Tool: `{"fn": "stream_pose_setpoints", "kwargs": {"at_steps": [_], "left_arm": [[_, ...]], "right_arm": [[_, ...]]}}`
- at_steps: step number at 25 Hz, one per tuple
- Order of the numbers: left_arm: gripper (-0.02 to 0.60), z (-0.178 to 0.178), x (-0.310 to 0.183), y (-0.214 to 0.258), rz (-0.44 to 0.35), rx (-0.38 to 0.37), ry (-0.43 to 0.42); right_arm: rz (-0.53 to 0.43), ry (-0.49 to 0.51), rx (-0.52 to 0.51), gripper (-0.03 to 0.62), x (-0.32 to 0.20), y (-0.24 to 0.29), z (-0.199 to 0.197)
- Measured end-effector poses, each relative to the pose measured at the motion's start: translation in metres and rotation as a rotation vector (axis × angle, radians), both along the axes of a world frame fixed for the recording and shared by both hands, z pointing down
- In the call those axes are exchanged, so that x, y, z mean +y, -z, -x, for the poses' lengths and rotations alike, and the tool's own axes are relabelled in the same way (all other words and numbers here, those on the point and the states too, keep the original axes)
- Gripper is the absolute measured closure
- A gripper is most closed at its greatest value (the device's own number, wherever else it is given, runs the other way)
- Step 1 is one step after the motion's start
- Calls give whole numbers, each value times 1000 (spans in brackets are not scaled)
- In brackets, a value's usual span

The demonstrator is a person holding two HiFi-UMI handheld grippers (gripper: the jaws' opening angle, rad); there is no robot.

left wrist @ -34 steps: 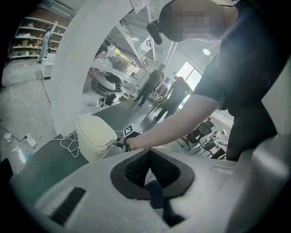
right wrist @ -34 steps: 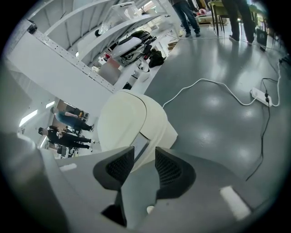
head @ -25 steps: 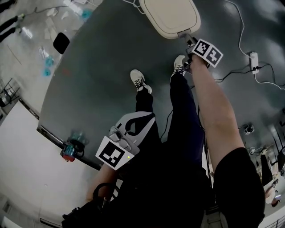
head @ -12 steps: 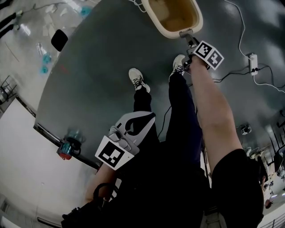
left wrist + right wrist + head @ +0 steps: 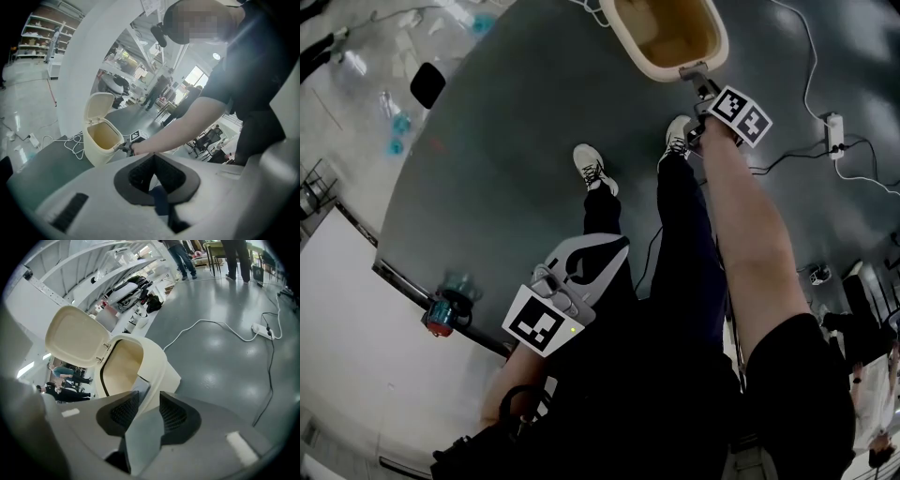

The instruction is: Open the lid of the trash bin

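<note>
The cream trash bin point(image 5: 718, 45) stands on the grey floor at the top of the head view, its brownish inside showing. Its lid point(image 5: 75, 336) stands tipped back on the hinge, as the left gripper view confirms for the lid point(image 5: 99, 105). My right gripper point(image 5: 695, 76) is at the bin's front rim, its jaws closed in a little on the grey latch tab point(image 5: 140, 389), which fills the gap between them point(image 5: 149, 398). My left gripper point(image 5: 617, 247) hangs by the person's legs, far from the bin, with its tips together and nothing held point(image 5: 152, 157).
A power strip point(image 5: 834, 127) with white cables lies on the floor right of the bin. The person's shoes point(image 5: 592, 169) stand just in front of the bin. A blue bottle-like object point(image 5: 445, 314) sits by a white ledge at left. People stand in the background.
The bin's lid lay flat on the bin one second ago, then swung up and stays open. Neither gripper has shifted place.
</note>
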State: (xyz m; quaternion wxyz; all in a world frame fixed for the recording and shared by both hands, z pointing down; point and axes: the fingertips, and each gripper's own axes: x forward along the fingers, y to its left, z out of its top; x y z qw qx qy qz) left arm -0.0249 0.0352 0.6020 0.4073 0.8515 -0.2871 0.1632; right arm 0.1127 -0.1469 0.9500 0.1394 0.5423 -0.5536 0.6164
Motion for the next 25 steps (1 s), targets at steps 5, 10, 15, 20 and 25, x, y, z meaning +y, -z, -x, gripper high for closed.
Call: {"fn": "stream_pose_setpoints", "kwargs": {"at_steps": [5, 10, 15, 20, 25], "left_arm": [[580, 1, 2, 14, -20, 5, 4], [581, 2, -3, 45, -57, 45, 24], [580, 4, -8, 87, -97, 95, 7], [580, 17, -7, 127, -162, 94, -39], [580, 30, -9, 177, -210, 173, -5]], "right_arm": [[-17, 23, 6, 560, -3, 15, 0], [-76, 49, -20, 591, -8, 63, -2], [-185, 119, -58, 592, -13, 137, -7], [-323, 198, -130, 592, -6, 234, -1], [-428, 221, -146, 592, 17, 328, 1]]}}
